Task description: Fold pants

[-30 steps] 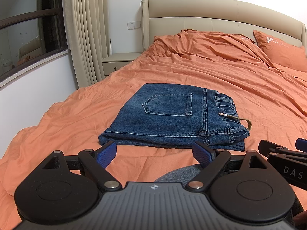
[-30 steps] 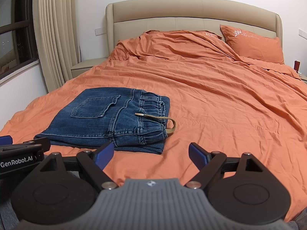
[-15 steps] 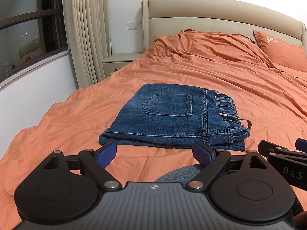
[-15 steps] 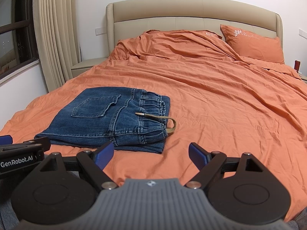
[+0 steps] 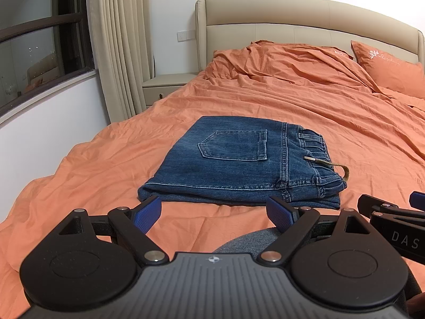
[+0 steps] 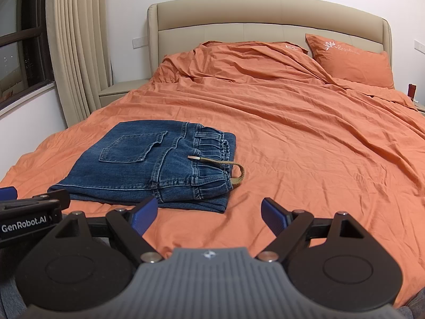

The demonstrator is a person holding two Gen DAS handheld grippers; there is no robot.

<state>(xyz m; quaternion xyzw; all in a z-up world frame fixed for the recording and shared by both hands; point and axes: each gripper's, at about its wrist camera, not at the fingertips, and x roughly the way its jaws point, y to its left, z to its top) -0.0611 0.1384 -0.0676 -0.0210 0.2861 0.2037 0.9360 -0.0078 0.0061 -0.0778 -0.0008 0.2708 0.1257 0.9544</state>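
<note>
Blue jeans (image 5: 239, 162) lie folded into a flat rectangle on the orange bed, back pocket up, waistband to the right, with a tan drawstring (image 5: 332, 166) trailing off the waistband. They also show in the right wrist view (image 6: 156, 164). My left gripper (image 5: 213, 211) is open and empty, just short of the jeans' near edge. My right gripper (image 6: 208, 212) is open and empty, near the jeans' near right corner. Neither touches the jeans.
The orange bedsheet (image 6: 305, 146) is rumpled toward the beige headboard (image 6: 265, 16), with an orange pillow (image 6: 350, 58) at the back right. A nightstand (image 5: 170, 86) and curtains (image 5: 119, 45) stand at the left by a window. A grey-clad knee (image 5: 247, 242) lies below the left gripper.
</note>
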